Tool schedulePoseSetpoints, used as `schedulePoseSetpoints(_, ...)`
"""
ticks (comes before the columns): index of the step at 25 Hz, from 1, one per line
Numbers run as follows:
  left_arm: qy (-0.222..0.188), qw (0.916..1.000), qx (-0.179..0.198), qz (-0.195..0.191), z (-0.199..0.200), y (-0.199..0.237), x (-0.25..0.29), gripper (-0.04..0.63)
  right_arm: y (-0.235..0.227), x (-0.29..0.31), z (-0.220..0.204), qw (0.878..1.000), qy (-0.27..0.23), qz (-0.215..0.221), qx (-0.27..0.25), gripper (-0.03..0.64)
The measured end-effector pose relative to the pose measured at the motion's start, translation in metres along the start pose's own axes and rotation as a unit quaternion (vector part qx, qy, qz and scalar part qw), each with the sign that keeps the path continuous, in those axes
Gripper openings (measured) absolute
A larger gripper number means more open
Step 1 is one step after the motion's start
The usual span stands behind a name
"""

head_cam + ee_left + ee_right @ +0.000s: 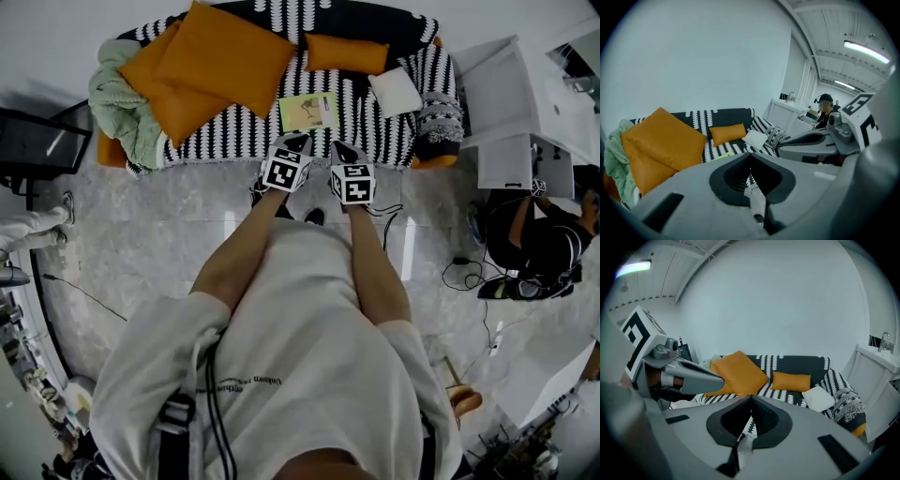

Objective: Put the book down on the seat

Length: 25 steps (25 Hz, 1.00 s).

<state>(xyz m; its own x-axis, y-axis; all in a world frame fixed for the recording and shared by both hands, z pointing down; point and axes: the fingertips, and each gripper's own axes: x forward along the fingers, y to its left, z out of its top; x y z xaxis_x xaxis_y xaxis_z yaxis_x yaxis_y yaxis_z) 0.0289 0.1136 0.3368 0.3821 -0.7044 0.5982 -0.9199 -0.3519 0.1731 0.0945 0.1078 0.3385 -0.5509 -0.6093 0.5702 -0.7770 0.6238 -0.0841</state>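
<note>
On the sofa seat [234, 141], between the big orange cushion [220, 56] and the small white cushion [394, 91], the book [308, 112] lay flat with its pale green cover up. Nothing was touching it. Our left gripper [298, 141] and our right gripper [339, 148] hung side by side over the floor [187, 234], just in front of the seat's edge and near the book. Each claw was pressed together at the tips, and we saw nothing pinched in either one. So we thought the job was as good as done, because the book was already where it should be. What was left, we guessed, was only to take both grippers away without bumping the book. If it had to sit straighter, one claw would need to spread first and then nudge a corner gently.
</note>
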Motion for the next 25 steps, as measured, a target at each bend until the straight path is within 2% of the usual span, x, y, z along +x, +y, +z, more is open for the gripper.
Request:
schedulePoseSetpoints(13, 0.004, 0.9997, -0.011, 0.022, -0.008, 0.015, -0.007, 0.008, 0.007, 0.01, -0.001, 1.0, 0.004, 0.012, 0.002, 0.006)
schedulePoseSetpoints(25, 0.001, 0.9993, -0.029, 0.024, -0.007, 0.021, -0.005, 0.008, 0.0, 0.013, 0.004, 1.0, 0.004, -0.002, -0.012, 0.006)
